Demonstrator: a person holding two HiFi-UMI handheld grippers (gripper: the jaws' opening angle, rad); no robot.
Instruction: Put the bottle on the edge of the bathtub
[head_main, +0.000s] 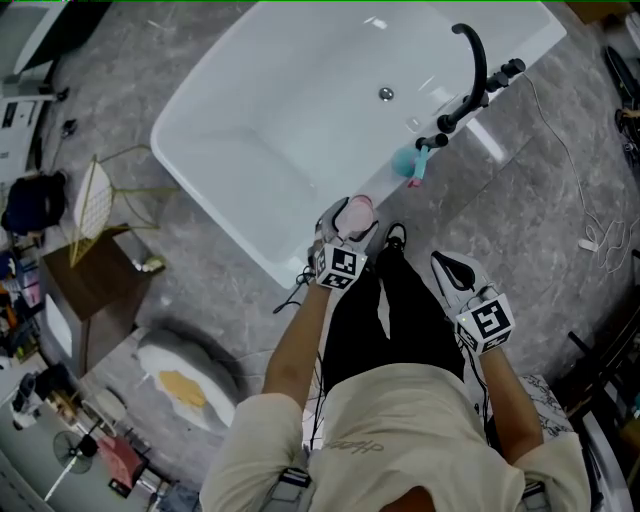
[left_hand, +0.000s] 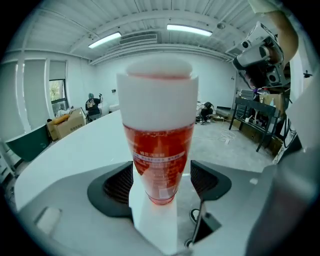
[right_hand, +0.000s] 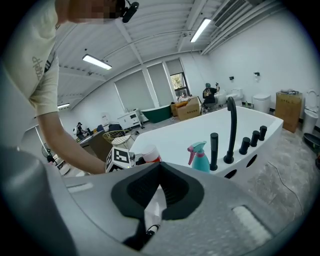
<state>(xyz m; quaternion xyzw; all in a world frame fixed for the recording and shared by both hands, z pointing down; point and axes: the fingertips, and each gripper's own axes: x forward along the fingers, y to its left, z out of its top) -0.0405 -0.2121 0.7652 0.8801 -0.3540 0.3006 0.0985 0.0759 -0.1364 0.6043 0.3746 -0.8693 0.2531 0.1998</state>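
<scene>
Left gripper (left_hand: 162, 182) jaws standing spread around bottle (left_hand: 159, 145): stiff, smooth, liquid-heavy, probably slippery; grip mid-body. Right gripper (right_hand: 156, 192) jaws pressing together, empty.

Nothing can be read outright. The bottle (left_hand: 159, 150) carries a label of several lines of pale print on its red body, too blurred to make out. The person's shirt (head_main: 400, 440) bears one cursive word, not legible. Each marker cube (head_main: 340, 266) (head_main: 487, 324) shows only a black-and-white square pattern.
</scene>
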